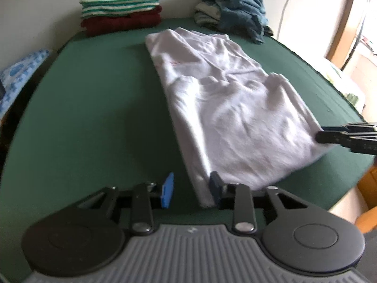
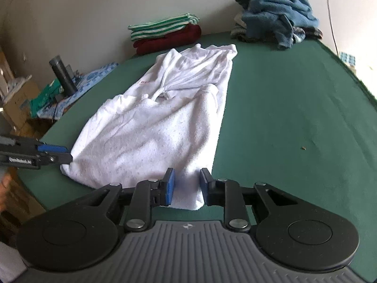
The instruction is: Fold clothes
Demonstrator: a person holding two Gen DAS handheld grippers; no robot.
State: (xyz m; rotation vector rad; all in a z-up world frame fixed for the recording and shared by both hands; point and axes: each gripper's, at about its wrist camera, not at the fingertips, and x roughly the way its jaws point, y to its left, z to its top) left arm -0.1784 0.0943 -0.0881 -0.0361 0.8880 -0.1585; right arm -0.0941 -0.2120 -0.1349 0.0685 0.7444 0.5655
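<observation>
A: Shirt (image 2: 155, 127) lies on the green table (image 2: 294, 108) as a long strip, folded lengthwise, with its long axis running straight away from both grippers toward the far wall.

B: Which end is near?

A: One short end. The left gripper (image 1: 192, 192) sits at that end's left corner, the right gripper (image 2: 187, 185) at its right corner. Neither is nearer; they stand level, one at each corner.

B: Are they holding it?

A: Both have their jaws spread. In each wrist view the cloth edge sits between the pads, but a gap shows on either side, so I judge neither is pinching.

B: So what does the next move turn on?

A: On that axis, I think. A fold toward the far end would carry the near edge along the strip's length, and both corners would have to travel together to keep it square. Whether the grippers are closing on the edge or have just let it go, I cannot tell.

B: Anything else on the table?

A: A folded stack (image 1: 120, 11) at the far left, a loose heap (image 1: 233, 11) at the far right.
</observation>
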